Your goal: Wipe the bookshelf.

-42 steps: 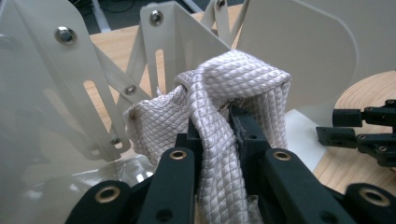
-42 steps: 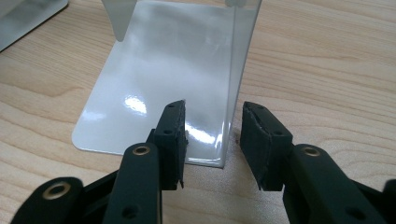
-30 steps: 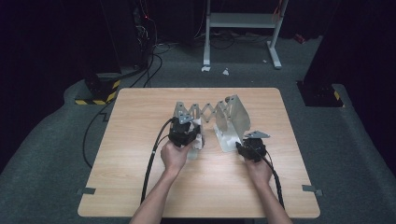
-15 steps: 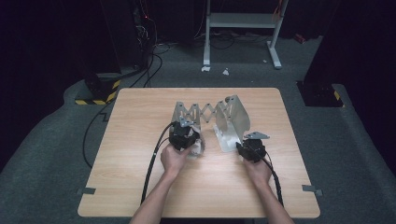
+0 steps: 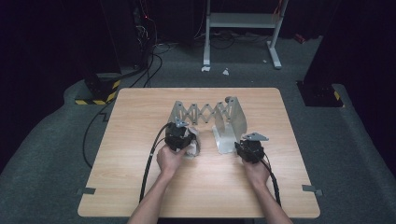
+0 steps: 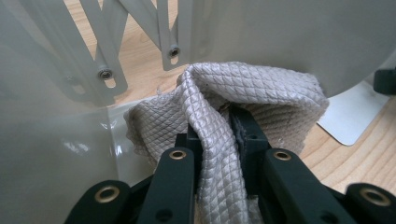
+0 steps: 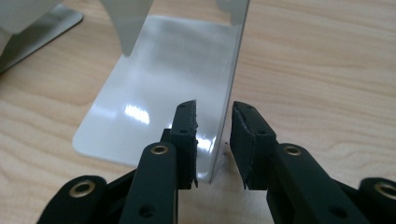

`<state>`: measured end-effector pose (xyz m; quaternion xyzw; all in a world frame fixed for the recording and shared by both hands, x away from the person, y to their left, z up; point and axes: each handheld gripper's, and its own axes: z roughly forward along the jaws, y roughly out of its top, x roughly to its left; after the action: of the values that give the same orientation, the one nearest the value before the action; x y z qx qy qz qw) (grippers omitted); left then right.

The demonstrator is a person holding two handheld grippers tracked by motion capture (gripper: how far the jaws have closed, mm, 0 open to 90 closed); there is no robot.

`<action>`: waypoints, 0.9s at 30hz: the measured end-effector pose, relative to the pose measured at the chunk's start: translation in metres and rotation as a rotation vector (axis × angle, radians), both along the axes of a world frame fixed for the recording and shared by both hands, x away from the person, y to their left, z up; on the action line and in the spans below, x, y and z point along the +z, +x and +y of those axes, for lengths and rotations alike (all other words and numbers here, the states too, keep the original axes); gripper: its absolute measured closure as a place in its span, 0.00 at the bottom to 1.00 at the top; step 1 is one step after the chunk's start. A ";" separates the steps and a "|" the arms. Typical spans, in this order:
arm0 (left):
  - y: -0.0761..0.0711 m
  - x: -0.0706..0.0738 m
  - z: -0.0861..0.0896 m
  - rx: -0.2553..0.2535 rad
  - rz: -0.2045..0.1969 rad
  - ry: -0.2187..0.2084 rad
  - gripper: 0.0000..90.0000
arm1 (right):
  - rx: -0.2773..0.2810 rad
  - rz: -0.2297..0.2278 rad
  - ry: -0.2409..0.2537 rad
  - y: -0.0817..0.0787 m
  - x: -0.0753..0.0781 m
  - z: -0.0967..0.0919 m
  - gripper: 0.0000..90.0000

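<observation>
A grey metal scissor rack (image 5: 201, 112) stands on the wooden table (image 5: 135, 186), with an upright plate at each end. My left gripper (image 5: 186, 136) is shut on a quilted grey cloth (image 6: 261, 88), which bunches up against the rack's left plate (image 6: 46, 163). The cloth (image 5: 194, 145) shows beside that hand in the high view. My right gripper (image 7: 215, 116) straddles the near upright edge of the right end plate (image 7: 159, 79). Its jaws have just been closing, and a gap remains on both sides of the plate. In the high view the right gripper (image 5: 246, 145) sits at that plate's (image 5: 236, 119) near corner.
Black cables trail from both grippers toward the table's near edge. Bare wood lies left, right and in front of the rack. Beyond the table are dark floor, a white frame stand (image 5: 243, 21) and a yellow-black striped block (image 5: 98, 99).
My left hand has sunk a little toward the table with the cloth in its jaws. The right hand has stayed in place.
</observation>
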<state>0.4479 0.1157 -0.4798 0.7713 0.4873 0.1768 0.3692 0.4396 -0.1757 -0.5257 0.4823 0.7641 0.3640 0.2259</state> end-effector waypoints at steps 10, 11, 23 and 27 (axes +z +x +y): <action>-0.003 0.011 0.001 -0.014 -0.027 -0.036 0.88 | -0.014 0.005 -0.063 0.007 -0.004 0.005 0.92; -0.003 0.013 0.001 -0.015 -0.033 -0.041 0.88 | -0.012 0.005 -0.063 0.007 -0.004 0.005 0.92; -0.003 0.050 0.003 -0.026 -0.096 -0.103 0.88 | -0.009 -0.005 -0.083 0.005 -0.004 0.008 0.89; 0.001 0.057 0.003 -0.017 -0.110 -0.119 0.88 | -0.007 -0.007 -0.085 0.005 -0.004 0.007 0.89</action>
<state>0.4494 0.1191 -0.4224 0.7413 0.4694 0.1862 0.4421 0.4449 -0.1683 -0.5298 0.4735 0.7764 0.3323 0.2499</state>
